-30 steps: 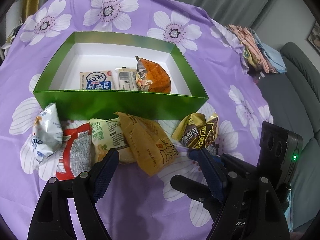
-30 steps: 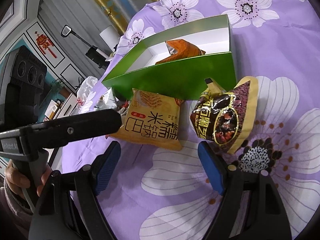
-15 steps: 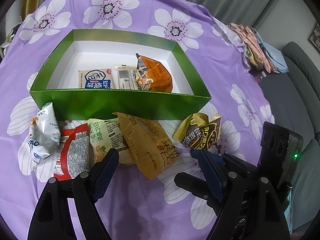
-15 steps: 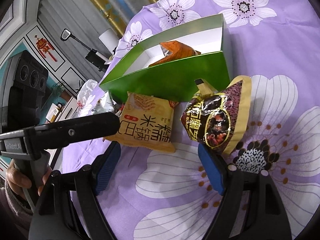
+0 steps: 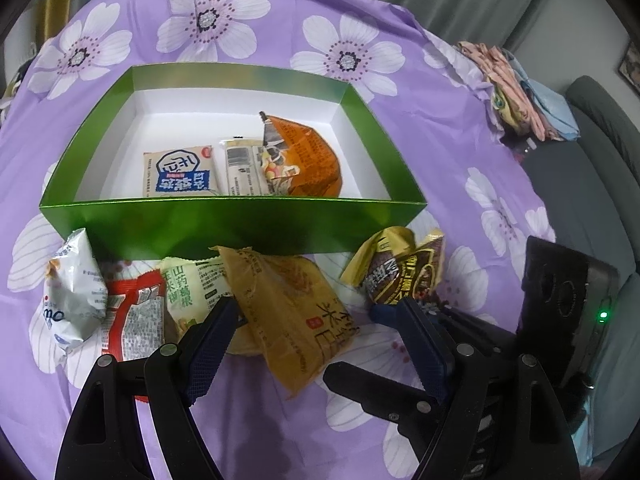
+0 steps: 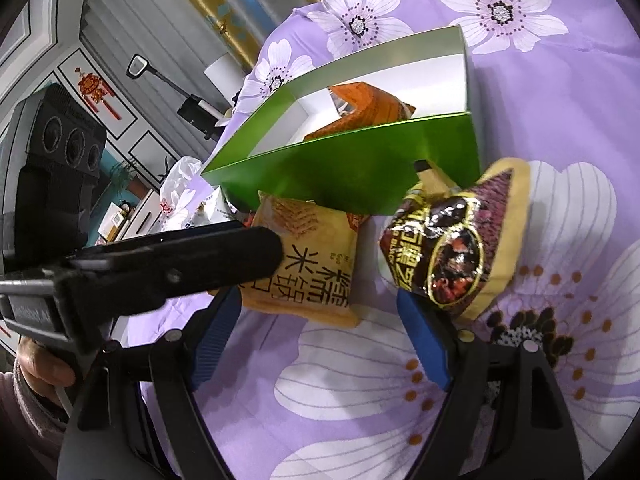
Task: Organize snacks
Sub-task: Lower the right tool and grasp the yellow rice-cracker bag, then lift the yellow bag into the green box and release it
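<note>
A green box [image 5: 240,224] with a white inside holds three snack packs, among them an orange bag [image 5: 308,156]. In front of it lie a yellow pack [image 5: 288,308], a dark brown and gold pack [image 5: 404,272], a green and white pack [image 5: 188,284], a red pack [image 5: 136,320] and a white pack [image 5: 76,296]. My left gripper [image 5: 316,312] is open, its jaws on either side of the yellow pack. My right gripper [image 6: 320,308] is open in front of the yellow pack [image 6: 316,264] and the brown pack [image 6: 452,248], below the box [image 6: 360,160].
The table wears a purple cloth with white flowers [image 5: 344,56]. A grey sofa [image 5: 592,184] and a pile of folded cloth [image 5: 516,88] lie to the right. The left gripper's body [image 6: 140,272] crosses the right wrist view at the left.
Both grippers have moved forward toward the packs in front of the box. The left jaws now stand on either side of the yellow pack. Nothing has been gripped.
</note>
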